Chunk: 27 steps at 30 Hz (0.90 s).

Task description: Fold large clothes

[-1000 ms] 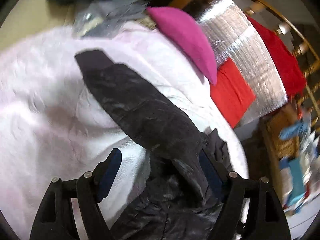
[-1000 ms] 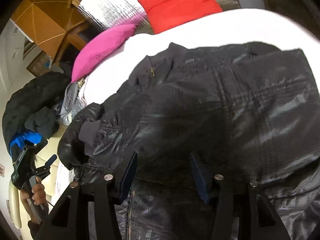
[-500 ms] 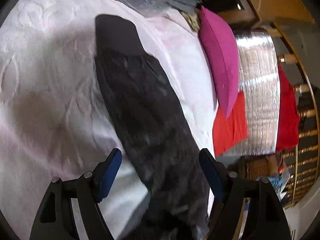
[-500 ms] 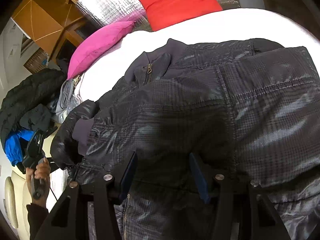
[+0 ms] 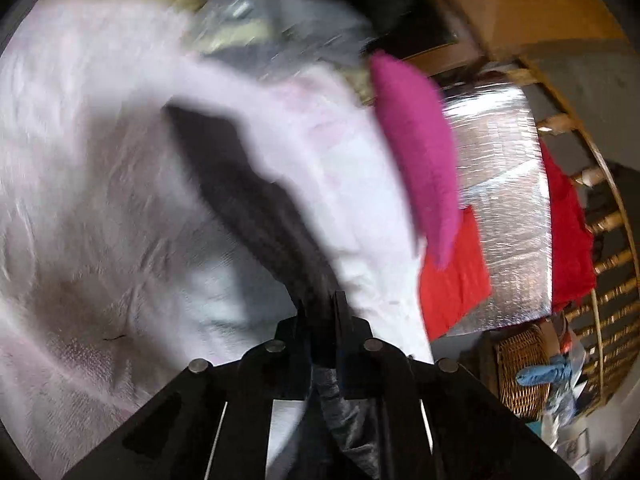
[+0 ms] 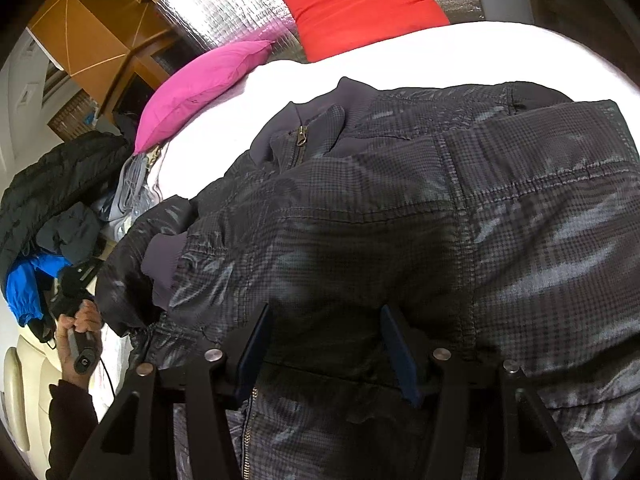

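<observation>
A dark checked jacket (image 6: 420, 220) lies spread on a white bed cover (image 6: 400, 64), collar and zip toward the pillows. My right gripper (image 6: 326, 344) hovers open just over the jacket's body, no fabric pinched between its blue pads. In the left wrist view the jacket's sleeve (image 5: 248, 192) runs as a dark, blurred band from the upper left down into my left gripper (image 5: 320, 308), which is shut on it. The right wrist view also catches the left gripper (image 6: 74, 284) at the far left, held by a hand (image 6: 82, 320) beside the folded sleeve cuff (image 6: 164, 256).
A magenta pillow (image 6: 200, 88), a red pillow (image 6: 360, 8) and a silver foil sheet (image 6: 224, 12) line the bed head. A heap of dark, grey and blue clothes (image 6: 52, 216) lies left of the jacket. A wicker basket (image 5: 520, 368) stands by the bed.
My left gripper's jaws have gone from wide apart to shut on the sleeve, and the left view has swung and dropped. The right gripper has stayed over the jacket.
</observation>
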Each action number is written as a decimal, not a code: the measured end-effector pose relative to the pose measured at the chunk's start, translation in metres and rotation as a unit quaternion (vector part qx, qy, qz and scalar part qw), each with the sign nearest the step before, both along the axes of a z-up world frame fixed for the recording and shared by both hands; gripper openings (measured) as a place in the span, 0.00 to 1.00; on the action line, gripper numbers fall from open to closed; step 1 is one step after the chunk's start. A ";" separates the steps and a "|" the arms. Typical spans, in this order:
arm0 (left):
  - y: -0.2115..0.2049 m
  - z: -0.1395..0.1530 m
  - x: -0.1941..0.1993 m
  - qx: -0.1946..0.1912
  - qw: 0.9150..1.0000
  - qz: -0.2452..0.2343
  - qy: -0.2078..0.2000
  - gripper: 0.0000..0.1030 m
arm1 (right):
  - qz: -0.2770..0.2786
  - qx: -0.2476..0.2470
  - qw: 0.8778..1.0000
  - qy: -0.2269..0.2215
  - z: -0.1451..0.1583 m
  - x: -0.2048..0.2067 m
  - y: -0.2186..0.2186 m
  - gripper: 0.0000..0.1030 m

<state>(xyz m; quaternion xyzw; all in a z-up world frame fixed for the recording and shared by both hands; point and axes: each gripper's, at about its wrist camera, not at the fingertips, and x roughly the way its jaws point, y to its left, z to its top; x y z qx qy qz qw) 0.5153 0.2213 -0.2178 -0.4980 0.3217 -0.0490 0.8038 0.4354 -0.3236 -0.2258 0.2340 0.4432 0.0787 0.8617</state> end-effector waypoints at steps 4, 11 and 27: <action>-0.028 0.066 -0.021 0.056 0.995 -0.027 -0.074 0.08 | -0.002 0.007 1.000 0.003 0.001 0.000 -0.002 0.59; -0.128 0.160 -0.056 0.170 0.956 -0.133 -0.198 0.06 | -0.023 0.044 0.999 -0.018 0.015 -0.011 -0.019 0.59; -0.368 0.046 -0.069 0.305 0.835 -0.455 -0.059 0.09 | -0.159 0.126 0.978 -0.049 0.030 -0.047 -0.120 0.59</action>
